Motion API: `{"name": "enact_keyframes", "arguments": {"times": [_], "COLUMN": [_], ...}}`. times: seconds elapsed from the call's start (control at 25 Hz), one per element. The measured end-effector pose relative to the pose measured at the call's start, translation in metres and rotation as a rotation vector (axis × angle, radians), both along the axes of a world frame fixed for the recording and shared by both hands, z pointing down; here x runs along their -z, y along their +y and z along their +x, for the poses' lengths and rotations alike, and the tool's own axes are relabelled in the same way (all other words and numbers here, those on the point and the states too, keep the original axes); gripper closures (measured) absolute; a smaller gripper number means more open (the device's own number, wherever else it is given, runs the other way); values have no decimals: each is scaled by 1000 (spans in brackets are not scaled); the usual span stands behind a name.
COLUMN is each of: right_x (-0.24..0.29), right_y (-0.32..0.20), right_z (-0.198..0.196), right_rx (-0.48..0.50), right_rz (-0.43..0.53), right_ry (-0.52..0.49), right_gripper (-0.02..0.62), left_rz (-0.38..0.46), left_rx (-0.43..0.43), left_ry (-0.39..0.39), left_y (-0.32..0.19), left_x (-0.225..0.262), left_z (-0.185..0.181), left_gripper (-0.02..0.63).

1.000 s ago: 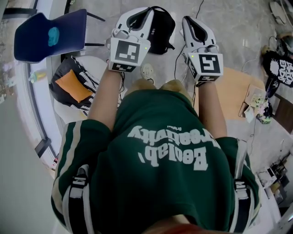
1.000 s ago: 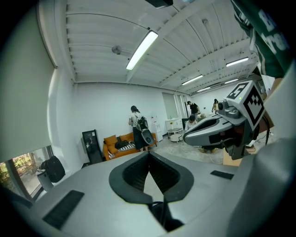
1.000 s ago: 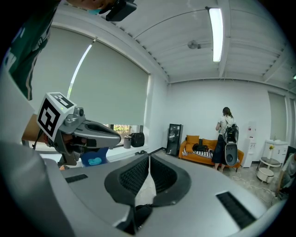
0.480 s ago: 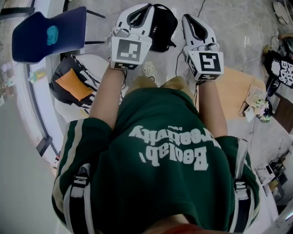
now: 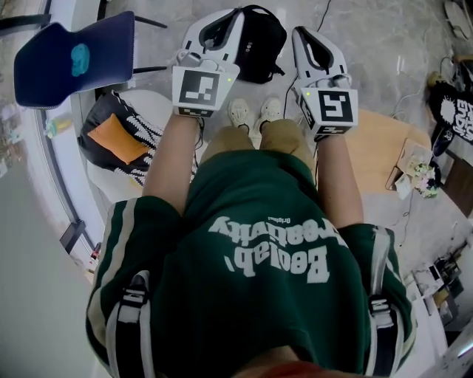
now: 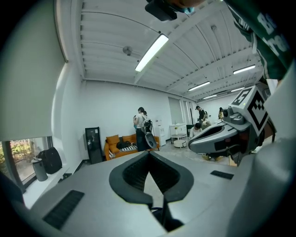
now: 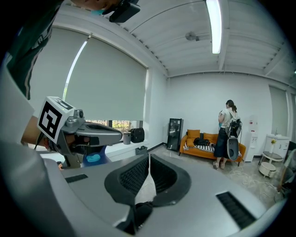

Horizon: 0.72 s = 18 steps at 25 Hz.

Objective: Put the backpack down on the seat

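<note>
The grey floor (image 5: 369, 44) fills the top of the head view, and the person's green shirt (image 5: 266, 251) fills the bottom. At upper left stands a navy chair (image 5: 70, 59) with a teal patch (image 5: 79, 57) on it, and nothing else rests on its seat. Below the chair, a black-and-white patterned bag (image 5: 118, 136) with an orange panel sits on a white rounded surface (image 5: 111, 181).

The black backpack (image 5: 262, 44) is well apart from the chair. It appears between the two tongs and beyond the person's pale shoes (image 5: 251, 112). It seems to lie on the floor, though the steep angle leaves that unsure.

The left tongs (image 5: 235, 16) and right tongs (image 5: 299, 33) are held out side by side. Each gripper view shows its own pair clenched, left (image 6: 149, 153) and right (image 7: 149, 157), with the tips meeting and only floor showing through the narrow wedge behind them.
</note>
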State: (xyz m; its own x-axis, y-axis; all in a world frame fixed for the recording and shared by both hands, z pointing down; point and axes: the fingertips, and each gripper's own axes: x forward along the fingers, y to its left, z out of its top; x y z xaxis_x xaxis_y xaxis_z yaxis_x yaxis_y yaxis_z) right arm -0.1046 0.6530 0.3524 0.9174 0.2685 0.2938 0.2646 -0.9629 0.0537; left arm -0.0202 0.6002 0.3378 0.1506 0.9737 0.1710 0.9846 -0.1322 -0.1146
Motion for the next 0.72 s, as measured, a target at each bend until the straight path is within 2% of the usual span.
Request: {"name": "enact_keyframes", "arguments": {"times": [0.12,0.32,0.52,0.56,0.6,0.64,0.68,0.72], "right_x": [-28,-83,-153,-169,-185,-202,-219,-236], "right_y": [19,52,91,98,105,112,119,125], "right_z": [1,4,10,11,13,15,17,19], "right_rx": [-8,-3,52,65,77,88,98,106], "right_rz": [20,75,134,154,177,199,215,228], "right_ry": [-8,-22,-34,-41,-48,-59,-73,-87], "right_gripper": [560,560,555,548,526,471,425,419], "left_rz": [28,93,177,200,221,236,246,255], "left_rx": [12,37,67,58,46,36,31,31], "left_ry": [17,-1,9,15,19,15,-1,-23], "left_y": [15,42,78,86,94,103,112,119], "left_x": [-27,-85,-154,-169,-183,-197,-210,-224], "left_z": [4,13,19,17,16,16,16,17], "left_gripper": [588,588,588,565,475,443,442,437]}}
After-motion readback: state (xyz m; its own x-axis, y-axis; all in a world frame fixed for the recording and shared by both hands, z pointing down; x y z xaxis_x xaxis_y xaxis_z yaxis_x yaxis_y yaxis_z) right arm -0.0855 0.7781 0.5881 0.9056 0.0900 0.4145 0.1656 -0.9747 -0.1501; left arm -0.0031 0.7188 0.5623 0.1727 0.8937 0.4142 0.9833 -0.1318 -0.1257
